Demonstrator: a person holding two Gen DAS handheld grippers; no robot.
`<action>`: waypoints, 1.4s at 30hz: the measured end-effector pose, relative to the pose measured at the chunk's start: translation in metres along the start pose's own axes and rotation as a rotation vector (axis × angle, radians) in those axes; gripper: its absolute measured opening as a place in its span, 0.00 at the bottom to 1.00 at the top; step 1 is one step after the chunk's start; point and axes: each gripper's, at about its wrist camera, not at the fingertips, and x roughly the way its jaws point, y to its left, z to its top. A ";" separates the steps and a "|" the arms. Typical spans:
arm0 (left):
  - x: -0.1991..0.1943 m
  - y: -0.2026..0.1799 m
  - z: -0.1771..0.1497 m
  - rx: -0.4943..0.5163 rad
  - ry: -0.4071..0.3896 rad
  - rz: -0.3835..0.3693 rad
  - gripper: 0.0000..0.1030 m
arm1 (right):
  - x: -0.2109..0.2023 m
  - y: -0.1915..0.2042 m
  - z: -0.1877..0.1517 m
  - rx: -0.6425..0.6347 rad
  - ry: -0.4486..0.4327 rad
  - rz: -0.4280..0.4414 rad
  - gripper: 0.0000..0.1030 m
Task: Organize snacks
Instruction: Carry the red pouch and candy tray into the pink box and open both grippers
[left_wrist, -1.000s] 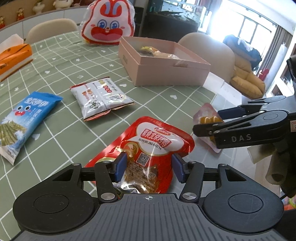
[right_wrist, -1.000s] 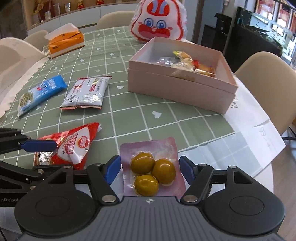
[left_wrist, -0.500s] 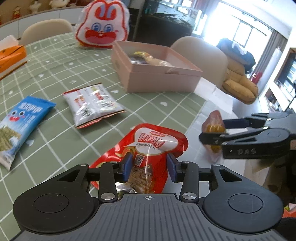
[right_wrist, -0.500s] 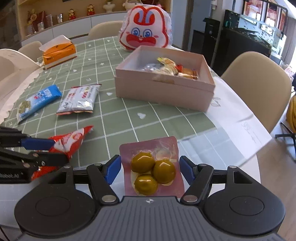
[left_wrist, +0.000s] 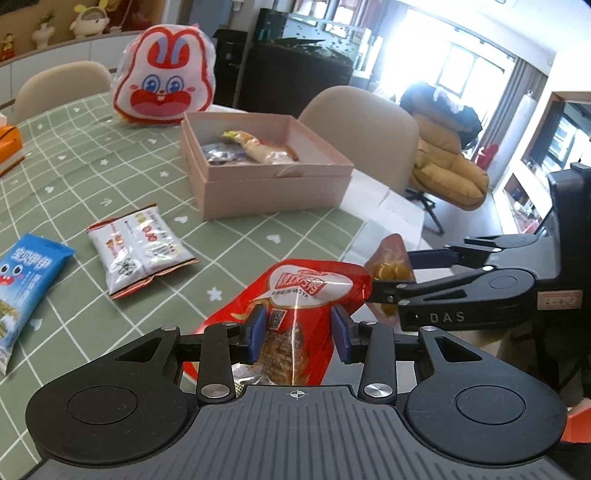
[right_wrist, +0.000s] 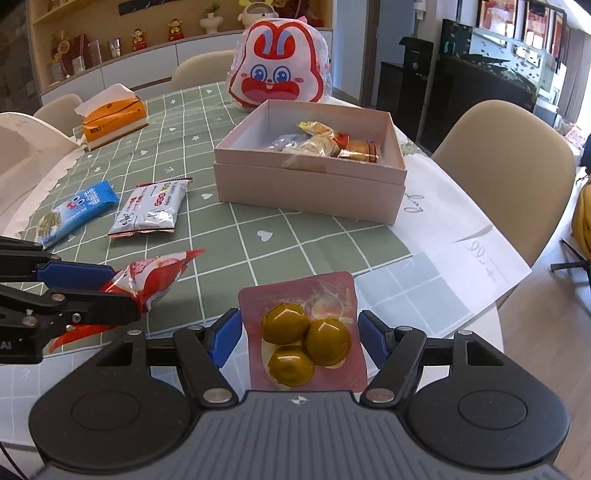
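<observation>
My left gripper (left_wrist: 297, 334) is shut on a red snack pouch (left_wrist: 303, 295) and holds it off the table; the pouch also shows in the right wrist view (right_wrist: 151, 280). My right gripper (right_wrist: 300, 338) is shut on a pink pack with three olive-green balls (right_wrist: 306, 339), held above the table's near edge; this pack also shows in the left wrist view (left_wrist: 389, 271). The open pink box (right_wrist: 310, 188) stands further back on the table with several wrapped snacks inside. A white-and-red packet (right_wrist: 149, 210) and a blue packet (right_wrist: 79, 212) lie flat on the green checked cloth.
A rabbit-face bag (right_wrist: 279, 75) stands behind the box. An orange tissue box (right_wrist: 112, 120) sits at the far left. White paper sheets (right_wrist: 461, 243) lie at the table's right edge. Beige chairs (right_wrist: 506, 162) ring the table.
Both grippers have risen and pulled back, lifting the red pouch and the pink pack off the table. The left jaws closed tighter on the pouch.
</observation>
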 end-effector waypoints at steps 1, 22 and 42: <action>-0.002 -0.002 0.003 -0.003 -0.003 -0.001 0.40 | -0.003 -0.003 0.003 0.001 -0.004 0.005 0.67; 0.026 -0.006 0.187 -0.119 -0.300 0.047 0.22 | -0.022 -0.109 0.184 -0.067 -0.340 0.145 0.68; 0.131 0.093 0.182 -0.610 -0.195 0.078 0.25 | 0.149 -0.097 0.186 -0.140 0.034 0.250 0.69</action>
